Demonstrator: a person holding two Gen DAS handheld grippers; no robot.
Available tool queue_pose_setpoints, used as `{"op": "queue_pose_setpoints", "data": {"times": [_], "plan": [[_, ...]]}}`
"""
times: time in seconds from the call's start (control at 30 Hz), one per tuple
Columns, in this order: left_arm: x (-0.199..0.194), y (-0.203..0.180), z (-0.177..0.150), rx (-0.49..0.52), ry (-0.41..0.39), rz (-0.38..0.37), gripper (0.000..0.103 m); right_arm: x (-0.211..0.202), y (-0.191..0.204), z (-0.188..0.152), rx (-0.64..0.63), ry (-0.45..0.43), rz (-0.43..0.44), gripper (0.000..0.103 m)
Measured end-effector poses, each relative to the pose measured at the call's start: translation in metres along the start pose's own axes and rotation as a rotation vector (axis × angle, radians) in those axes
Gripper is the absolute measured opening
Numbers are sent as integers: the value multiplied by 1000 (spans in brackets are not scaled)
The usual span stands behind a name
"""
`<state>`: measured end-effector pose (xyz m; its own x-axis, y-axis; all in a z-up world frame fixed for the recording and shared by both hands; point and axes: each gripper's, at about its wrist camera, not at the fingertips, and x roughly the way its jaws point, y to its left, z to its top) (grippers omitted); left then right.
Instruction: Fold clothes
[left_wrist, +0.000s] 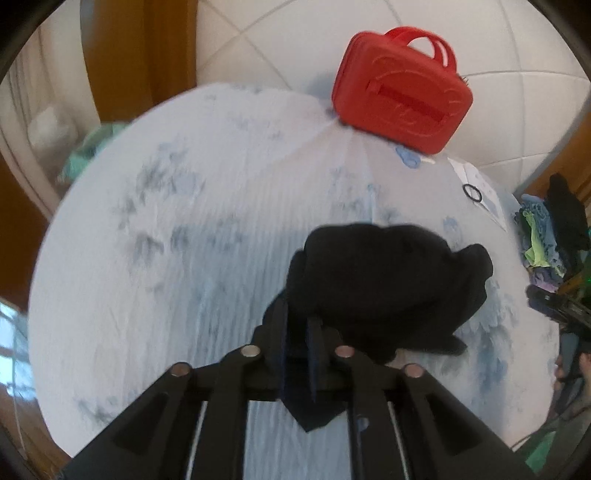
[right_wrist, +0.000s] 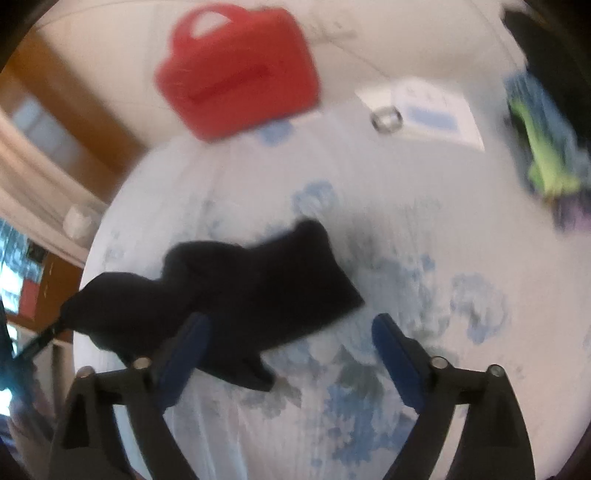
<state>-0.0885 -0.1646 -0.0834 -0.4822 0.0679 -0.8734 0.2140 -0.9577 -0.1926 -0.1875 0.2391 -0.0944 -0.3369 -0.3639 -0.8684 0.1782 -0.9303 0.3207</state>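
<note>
The black garment (left_wrist: 384, 288) lies bunched near the middle of the round surface (left_wrist: 177, 229), which is covered by a white cloth with blue flower prints. The left gripper (left_wrist: 297, 332) has its fingers together, clamped on a near edge of the garment, with a corner of the fabric hanging below them. The right gripper (right_wrist: 290, 328) hovers over the garment's near side with its blue fingers (right_wrist: 391, 343) wide apart, holding nothing. A red case (left_wrist: 400, 90) sits at the far edge, a pile of coloured clothes (left_wrist: 546, 236) to the right.
</note>
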Motion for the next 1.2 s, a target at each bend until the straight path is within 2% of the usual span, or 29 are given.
{"op": "queue_pose_setpoints", "data": {"times": [0.03, 0.07, 0.13, 0.23, 0.33, 0.4, 0.43, 0.5, 0.57, 0.6, 0.63, 0.67, 0.7, 0.73, 0.8, 0.9, 1.03, 1.13, 1.2], "plan": [[2, 1, -3, 1, 4, 1, 36, 7, -3, 1, 7, 7, -3, 92], [6, 0, -5, 11, 7, 6, 60, 13, -6, 3, 13, 13, -5, 92], [14, -1, -11, 23, 20, 3, 85, 27, -12, 6, 27, 27, -11, 92], [36, -1, -23, 30, 57, 23, 87, 46, -21, 10, 47, 47, -19, 93], [64, -7, -36, 66, 88, 79, 87, 65, -23, 17, 41, 62, -38, 100], [86, -11, -45, 71, 128, 106, 87, 77, -21, 22, 22, 69, -56, 100], [95, -12, -49, 66, 146, 116, 86, 83, -20, 25, 13, 77, -73, 100], [108, -15, -55, 47, 150, 143, 77, 97, -18, 30, -5, 99, -108, 100], [107, -17, -54, 37, 118, 153, 77, 108, -17, 30, -8, 118, -103, 100], [94, -17, -43, 40, 85, 152, 77, 112, -15, 29, -15, 128, -78, 96], [81, -16, -32, 43, 53, 151, 71, 115, -12, 28, -25, 139, -50, 68], [68, -15, -21, 46, 21, 150, 47, 119, -9, 27, -35, 149, -22, 42], [56, -15, -10, 49, -12, 150, 27, 119, -5, 25, -50, 154, -4, 3], [43, -14, 2, 52, -44, 149, 8, 118, 1, 25, -70, 156, 7, 4], [17, -13, 24, 58, -109, 147, 8, 112, 10, 25, -106, 146, 27, 4], [-22, -11, 57, 66, -206, 144, 8, 66, 14, 43, -105, 22, 80, 4], [-73, -8, 102, 78, -335, 140, 8, -38, 19, 90, -101, -239, 131, 4], [-112, -6, 135, 86, -432, 137, 8, -108, 31, 120, -105, -395, 173, 4], [-147, -9, 152, 86, -534, 141, 8, -158, 46, 130, -128, -519, 154, 4]]}}
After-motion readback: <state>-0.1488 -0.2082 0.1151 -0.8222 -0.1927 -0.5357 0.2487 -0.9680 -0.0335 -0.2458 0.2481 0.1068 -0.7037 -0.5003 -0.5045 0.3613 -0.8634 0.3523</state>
